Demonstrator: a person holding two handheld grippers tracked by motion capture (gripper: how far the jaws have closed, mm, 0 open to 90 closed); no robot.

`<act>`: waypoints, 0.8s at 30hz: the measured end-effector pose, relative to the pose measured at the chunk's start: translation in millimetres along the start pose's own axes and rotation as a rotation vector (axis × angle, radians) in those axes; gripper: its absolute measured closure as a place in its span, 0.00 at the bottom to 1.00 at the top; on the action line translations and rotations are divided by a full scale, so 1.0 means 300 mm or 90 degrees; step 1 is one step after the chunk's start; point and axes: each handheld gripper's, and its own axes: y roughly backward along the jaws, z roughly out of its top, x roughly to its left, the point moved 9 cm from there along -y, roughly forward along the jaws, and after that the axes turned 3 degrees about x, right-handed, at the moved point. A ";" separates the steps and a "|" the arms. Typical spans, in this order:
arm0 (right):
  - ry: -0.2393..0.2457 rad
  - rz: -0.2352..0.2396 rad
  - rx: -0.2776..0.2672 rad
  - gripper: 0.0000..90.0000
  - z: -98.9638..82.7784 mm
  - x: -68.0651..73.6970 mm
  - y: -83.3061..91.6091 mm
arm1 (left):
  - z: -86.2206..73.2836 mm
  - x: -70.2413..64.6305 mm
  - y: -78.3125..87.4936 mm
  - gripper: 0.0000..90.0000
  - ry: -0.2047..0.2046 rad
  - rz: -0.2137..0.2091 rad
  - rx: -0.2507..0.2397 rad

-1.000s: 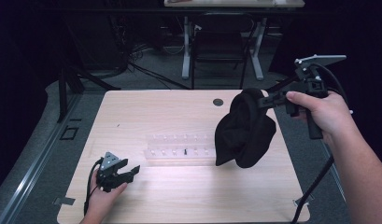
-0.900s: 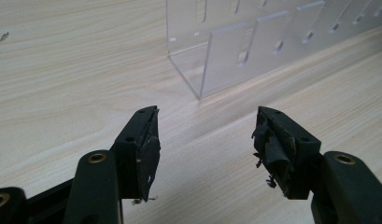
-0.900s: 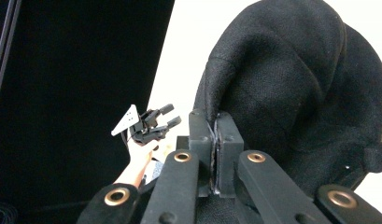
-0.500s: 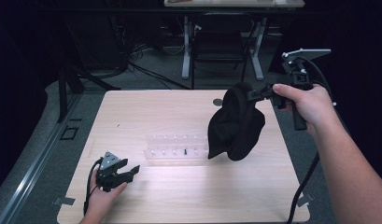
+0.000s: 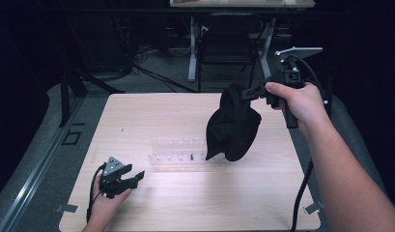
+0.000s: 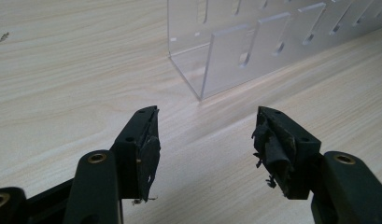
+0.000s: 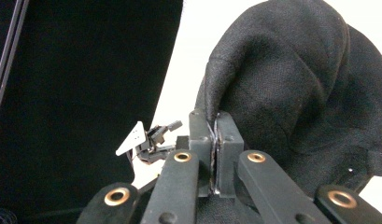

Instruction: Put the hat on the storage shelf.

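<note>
A black cloth [image 5: 233, 126] hangs in the air over the right half of the wooden table [image 5: 185, 208], its lower end just above the right end of a clear plastic rack [image 5: 178, 155]. My right gripper [image 5: 247, 93] is shut on the cloth's top edge; in the right gripper view the jaws pinch a fold of the black cloth [image 7: 282, 88] at the right gripper's [image 7: 215, 122] tips. My left gripper [image 5: 132, 178] rests low at the table's front left, open with nothing between its jaws. In the left gripper view the left gripper [image 6: 205, 135] faces the clear rack [image 6: 254, 51].
Beyond the table's far edge stand a chair and table legs [image 5: 224, 43] on a dark floor with cables. A small dark round mark lies on the far part of the table, behind the cloth. The left gripper [image 7: 149, 140] shows small in the right gripper view.
My right hand has carried the hanging cloth leftward and slightly toward the table's middle. The left gripper has stayed where it was.
</note>
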 end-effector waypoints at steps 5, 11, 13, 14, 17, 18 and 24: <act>0.004 0.007 0.005 0.98 0.020 0.022 -0.051 | 0.003 -0.001 -0.001 0.45 0.002 -0.002 -0.007; 0.011 0.007 0.009 0.98 0.030 0.042 -0.083 | 0.003 0.000 0.000 0.45 0.001 -0.003 -0.005; 0.015 0.006 0.009 0.98 0.033 0.047 -0.092 | 0.003 0.000 0.000 0.45 0.002 -0.003 -0.005; 0.015 0.006 0.011 0.98 0.034 0.049 -0.097 | 0.003 0.000 0.000 0.45 0.002 -0.003 -0.006; 0.015 0.007 0.011 0.98 0.039 0.053 -0.113 | 0.004 0.000 0.001 0.45 0.002 -0.002 -0.006; 0.015 0.007 0.011 0.98 0.039 0.053 -0.113 | 0.004 0.000 0.001 0.45 0.002 -0.003 -0.006; 0.011 0.012 0.012 0.98 0.047 0.053 -0.148 | 0.005 0.000 -0.001 0.45 0.003 -0.003 -0.010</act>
